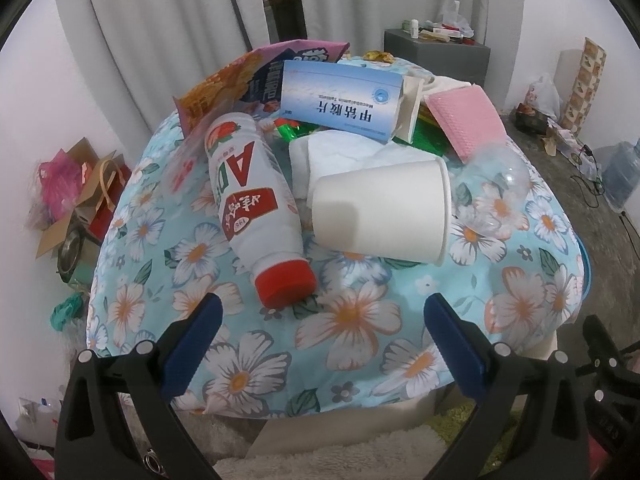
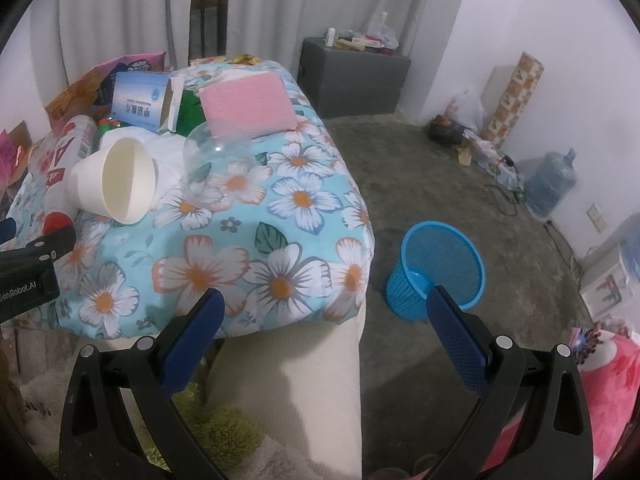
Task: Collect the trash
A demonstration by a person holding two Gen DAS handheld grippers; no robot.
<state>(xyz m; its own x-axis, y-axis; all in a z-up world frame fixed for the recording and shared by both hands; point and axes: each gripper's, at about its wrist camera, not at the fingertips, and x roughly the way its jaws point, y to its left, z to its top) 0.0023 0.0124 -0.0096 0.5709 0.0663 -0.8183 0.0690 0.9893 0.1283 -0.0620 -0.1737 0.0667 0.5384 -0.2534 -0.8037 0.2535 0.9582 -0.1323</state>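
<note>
Blue-padded fingers [image 1: 192,344] of the left gripper [image 1: 320,340] spread wide, holding nothing, hovering over the near edge of the flowered cloth [image 1: 352,332]. Likewise wide apart and empty on the right gripper [image 2: 326,330], poised past the cloth's corner with the blue mesh bin [image 2: 440,264] between its tips, standing on the grey floor [image 2: 420,168] just beside the table. Just ahead of the left gripper, lying flat, a white drink bottle [image 1: 248,200] with its red cap [image 1: 285,283] pointing toward the camera. Right of it, touching or nearly so, a white paper cup [image 1: 376,212] tipped on its side, mouth toward the right. Beside the cup's rim, a clear plastic dome [image 1: 496,188] resting on the cloth. Behind the cup, crumpled white tissue [image 1: 340,156], then a blue-and-white medicine box [image 1: 340,100] with one end flap open, propped over green foil [image 1: 424,136]. Right of the box, a pink padded pouch [image 1: 464,120]. Farther back, an orange and purple snack bag [image 1: 240,80] leaning at the far left of the pile. Beyond the table, pale curtains [image 1: 160,20], a dark grey cabinet [image 2: 352,76] cluttered on top, and a large water jug [image 2: 552,184] by the far wall.
</note>
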